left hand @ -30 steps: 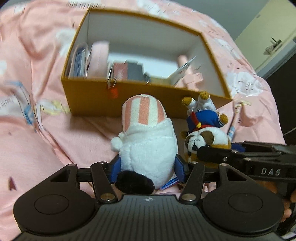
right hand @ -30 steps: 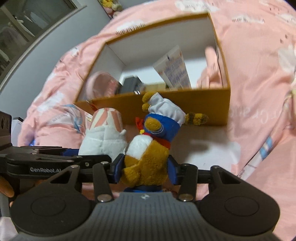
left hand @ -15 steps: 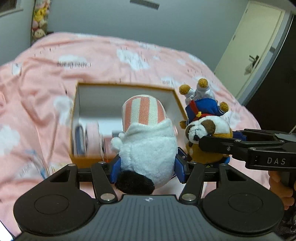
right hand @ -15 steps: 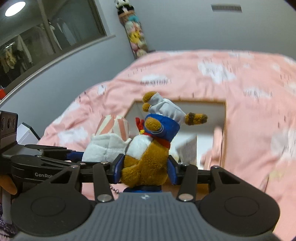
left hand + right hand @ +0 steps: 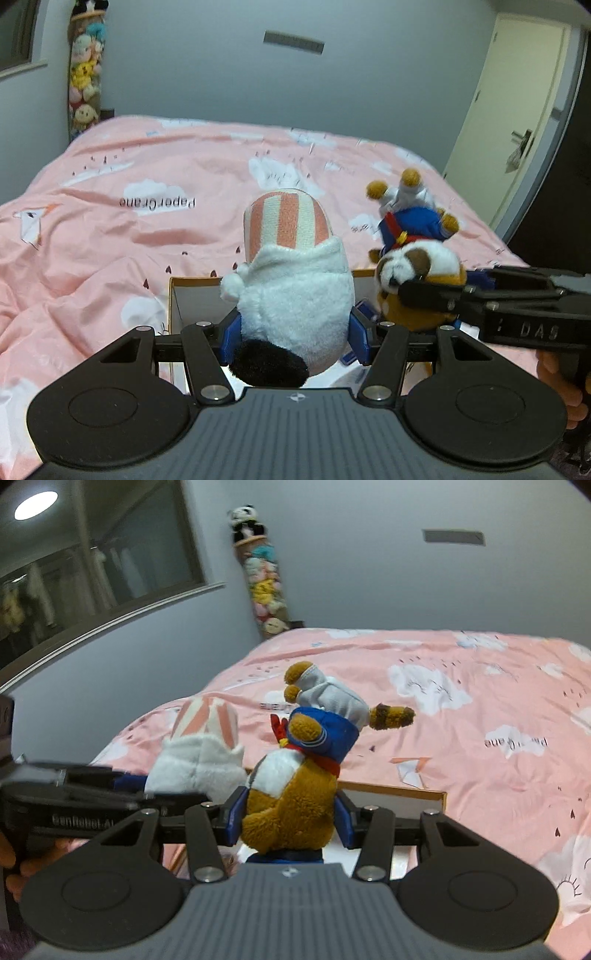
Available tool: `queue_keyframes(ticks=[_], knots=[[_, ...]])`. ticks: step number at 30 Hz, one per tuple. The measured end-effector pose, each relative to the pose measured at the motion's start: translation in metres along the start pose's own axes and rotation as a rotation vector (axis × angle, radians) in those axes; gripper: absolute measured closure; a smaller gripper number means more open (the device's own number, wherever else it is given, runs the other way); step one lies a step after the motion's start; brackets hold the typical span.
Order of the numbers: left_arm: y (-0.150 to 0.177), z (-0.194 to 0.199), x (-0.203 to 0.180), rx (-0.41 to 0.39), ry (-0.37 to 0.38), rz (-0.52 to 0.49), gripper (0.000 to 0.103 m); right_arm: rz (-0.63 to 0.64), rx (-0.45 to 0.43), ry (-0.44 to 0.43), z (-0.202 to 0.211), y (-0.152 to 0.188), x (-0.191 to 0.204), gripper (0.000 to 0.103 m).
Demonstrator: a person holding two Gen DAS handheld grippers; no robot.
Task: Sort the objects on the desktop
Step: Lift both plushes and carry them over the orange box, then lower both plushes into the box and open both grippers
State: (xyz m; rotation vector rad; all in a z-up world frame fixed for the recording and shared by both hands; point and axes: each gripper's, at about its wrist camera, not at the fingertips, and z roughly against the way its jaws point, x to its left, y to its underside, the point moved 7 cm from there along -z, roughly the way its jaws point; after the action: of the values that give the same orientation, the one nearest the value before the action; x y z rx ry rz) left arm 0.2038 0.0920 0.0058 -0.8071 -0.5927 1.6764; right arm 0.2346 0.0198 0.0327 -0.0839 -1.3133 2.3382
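- Our left gripper (image 5: 293, 334) pinches the white plush (image 5: 295, 295) at its base, both blue pads pressed into it.
- Our right gripper (image 5: 288, 821) pinches the brown plush (image 5: 291, 805), which is upside down, feet at 12 o'clock.
- The two plushes sit side by side: brown plush at 3 o'clock of the white one in the left view.
- Box (image 5: 177, 295) rim shows below both, on the pink bedspread (image 5: 147, 192).
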Motion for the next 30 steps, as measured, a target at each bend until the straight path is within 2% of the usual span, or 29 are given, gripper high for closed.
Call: queue_keyframes(ticks=[3,6,11,16,20,30], knots=[[0.005,-0.030,0.008,0.046,-0.012,0.004,0.037,-0.017,0.046,-0.009,-0.032,0.002,-0.017,0.053],[0.012,-0.056,0.013,0.098,0.001,0.011,0.037,-0.030,0.132,-0.016,-0.067,0.011,-0.029,0.053],[0.026,-0.095,0.020,0.184,-0.031,-0.011,0.037,-0.063,0.286,-0.010,-0.111,0.034,-0.047,0.053],[0.042,-0.119,0.026,0.260,-0.035,-0.022,0.037,-0.109,0.381,-0.031,-0.127,0.053,-0.052,0.053],[0.050,-0.131,0.028,0.289,-0.043,-0.035,0.037,-0.112,0.461,-0.033,-0.144,0.063,-0.054,0.053],[0.067,-0.159,0.038,0.379,-0.045,-0.032,0.035,-0.104,0.559,-0.041,-0.176,0.079,-0.063,0.052]])
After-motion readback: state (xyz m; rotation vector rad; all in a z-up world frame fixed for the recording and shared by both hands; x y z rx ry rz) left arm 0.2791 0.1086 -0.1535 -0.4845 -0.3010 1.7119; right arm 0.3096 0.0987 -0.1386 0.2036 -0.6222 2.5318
